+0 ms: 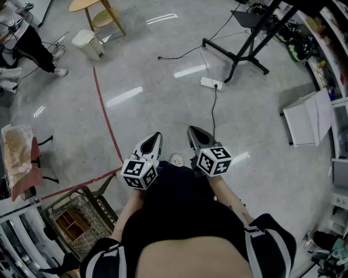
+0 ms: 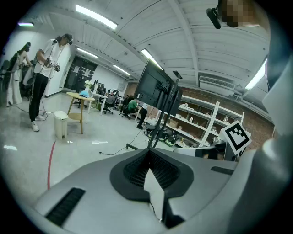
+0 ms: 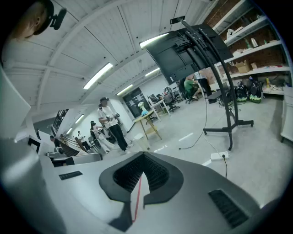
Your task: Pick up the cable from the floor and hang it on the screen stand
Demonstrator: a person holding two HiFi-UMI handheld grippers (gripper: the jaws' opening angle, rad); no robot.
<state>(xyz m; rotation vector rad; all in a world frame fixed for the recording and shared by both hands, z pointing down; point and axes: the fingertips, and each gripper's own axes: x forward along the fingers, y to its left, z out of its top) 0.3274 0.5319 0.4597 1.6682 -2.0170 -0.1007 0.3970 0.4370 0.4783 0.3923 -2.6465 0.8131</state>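
A thin black cable (image 1: 182,54) lies loose on the grey floor, running toward the foot of the black screen stand (image 1: 246,48) at the far right. A white power strip (image 1: 211,83) lies beside it, its own black lead trailing toward me. I hold both grippers close to my body, well short of the cable. My left gripper (image 1: 156,134) is shut and holds nothing. My right gripper (image 1: 193,130) is shut and holds nothing too. The left gripper view shows the stand (image 2: 160,119) and the cable (image 2: 114,152). In the right gripper view the stand (image 3: 229,114) rises behind the cable (image 3: 194,142).
A red tape line (image 1: 106,117) crosses the floor on the left. A white bin (image 1: 88,44) and a wooden stool (image 1: 98,12) stand at the far left, near a person (image 1: 30,46). A wire basket (image 1: 76,217) sits by my left side. White boards (image 1: 307,117) and shelves line the right.
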